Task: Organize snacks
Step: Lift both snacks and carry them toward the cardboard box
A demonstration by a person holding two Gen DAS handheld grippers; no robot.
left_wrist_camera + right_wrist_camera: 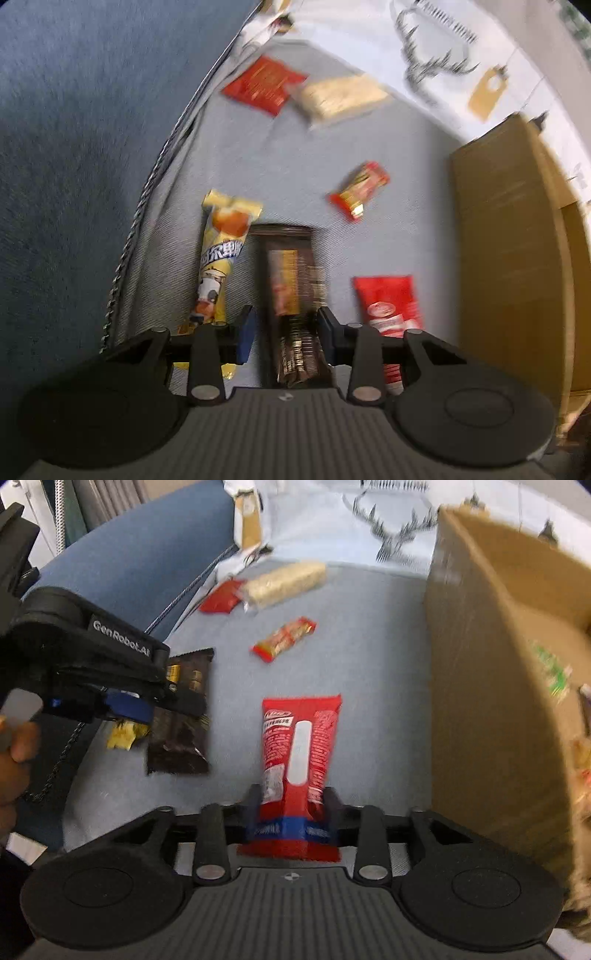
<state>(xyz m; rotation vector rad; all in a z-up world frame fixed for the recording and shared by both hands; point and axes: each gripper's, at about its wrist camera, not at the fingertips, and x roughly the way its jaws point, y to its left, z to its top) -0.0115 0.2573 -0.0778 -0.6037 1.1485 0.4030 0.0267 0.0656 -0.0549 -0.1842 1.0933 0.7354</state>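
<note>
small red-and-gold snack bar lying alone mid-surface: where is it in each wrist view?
Left wrist: small red-and-gold bar sits right of centre, upper half, beyond the dark brown packet between the left gripper fingers.
Right wrist: the bar sits just left of centre, upper third, beyond the red packet in the right gripper.
Shared landmark: the cardboard box, to the right of the bar in both views.

"GenRobot.AI" in white on the left gripper (125, 705), snack wrapper print unreadable
</note>
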